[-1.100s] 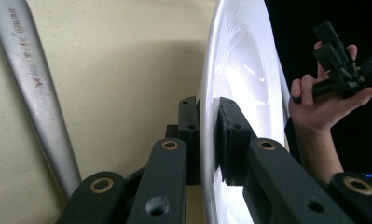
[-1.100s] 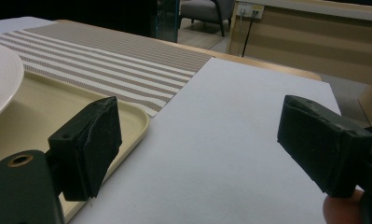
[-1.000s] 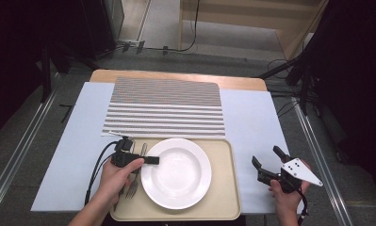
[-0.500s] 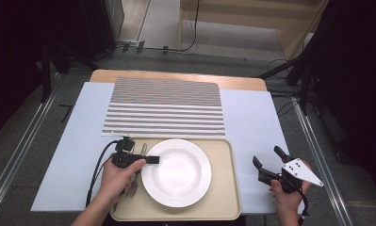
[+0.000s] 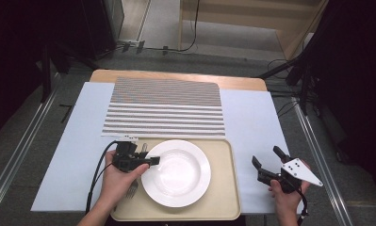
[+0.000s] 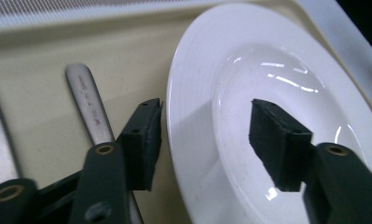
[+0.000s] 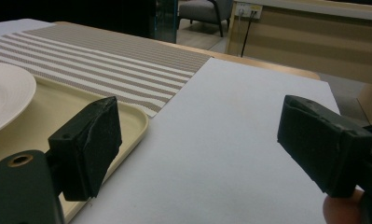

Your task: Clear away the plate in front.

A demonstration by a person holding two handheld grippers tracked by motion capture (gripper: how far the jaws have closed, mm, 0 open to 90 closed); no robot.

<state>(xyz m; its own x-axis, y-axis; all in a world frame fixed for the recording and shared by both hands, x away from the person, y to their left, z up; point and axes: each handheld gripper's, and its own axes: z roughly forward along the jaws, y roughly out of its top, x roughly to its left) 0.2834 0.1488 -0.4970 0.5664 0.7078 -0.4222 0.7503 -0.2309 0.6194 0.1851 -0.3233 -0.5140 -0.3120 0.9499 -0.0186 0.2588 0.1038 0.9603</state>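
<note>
A white plate (image 5: 181, 176) lies on a beige tray (image 5: 223, 188). My left gripper (image 5: 153, 161) is at the plate's left rim and has just been opening. In the left gripper view its jaws straddle the plate's rim (image 6: 183, 140), one outside over the tray and one over the plate's well. The left gripper (image 6: 207, 140) is open, and neither pad presses on the plate. A metal cutlery handle (image 6: 88, 107) lies on the tray beside the plate. My right gripper (image 5: 266, 156) is held right of the tray, open and empty, over the pale sheet (image 7: 230, 140).
A striped placemat (image 5: 164, 108) lies beyond the tray on the pale blue sheet (image 5: 72, 155). A fork (image 5: 131, 188) rests on the tray under the left hand. The tray's corner (image 7: 132, 121) is just left of the right gripper. Metal rails run along both table sides.
The left gripper's jaws have parted at the plate's rim and the hand has shifted slightly. The plate and the right gripper are where they were.
</note>
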